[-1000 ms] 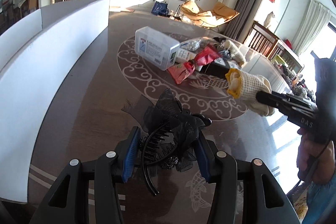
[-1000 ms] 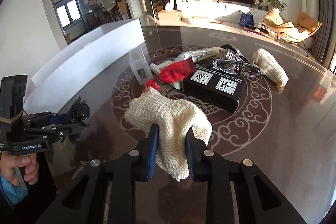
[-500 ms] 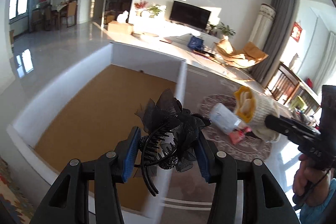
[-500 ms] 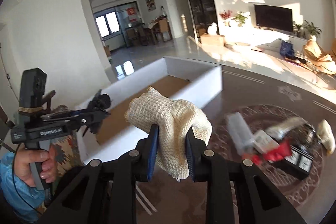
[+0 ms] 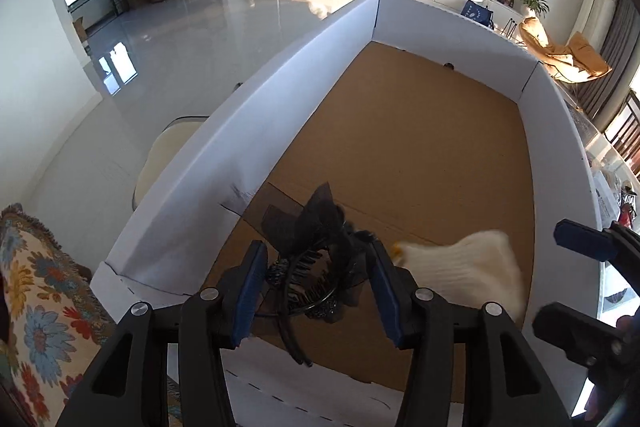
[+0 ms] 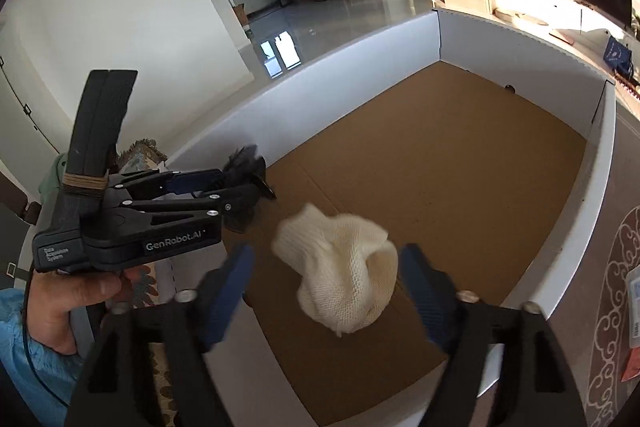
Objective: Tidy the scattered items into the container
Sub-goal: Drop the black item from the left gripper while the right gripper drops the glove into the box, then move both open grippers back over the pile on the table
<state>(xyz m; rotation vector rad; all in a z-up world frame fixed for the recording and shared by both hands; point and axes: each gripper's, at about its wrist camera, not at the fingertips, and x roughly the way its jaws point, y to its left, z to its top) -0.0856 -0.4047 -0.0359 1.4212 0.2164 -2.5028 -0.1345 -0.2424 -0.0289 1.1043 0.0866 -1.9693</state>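
Both pairs of jaws hang over the white-walled box (image 5: 552,131), my one landmark. On my right gripper (image 6: 326,291) the jaws are opening, spread wide, and the cream knitted glove (image 6: 344,267) sits in the gap between them, touching neither pad that I can see. It looks loose in the air above the box's brown cardboard floor, near the close wall. On my left gripper (image 5: 316,291) the jaws are opening too, only a little, and the pads seem to pinch the black hair claw (image 5: 316,259) with its gauzy bow, held above the same near end of the box, just beside the glove.

As for progress, I judge this an early drop-off. Apart from these two things above it, the box floor shows bare, so nothing seems to have landed inside yet. The glove is on its way in; the hair claw has yet to be let go. Outside the box, past its right wall, I glimpse a few small things on the patterned table (image 6: 624,267), too cut off to name, so more trips are likely.

Counts: one box, one glove, one hair claw, two grippers, and one hand (image 6: 76,303) in view gripping the left handle.
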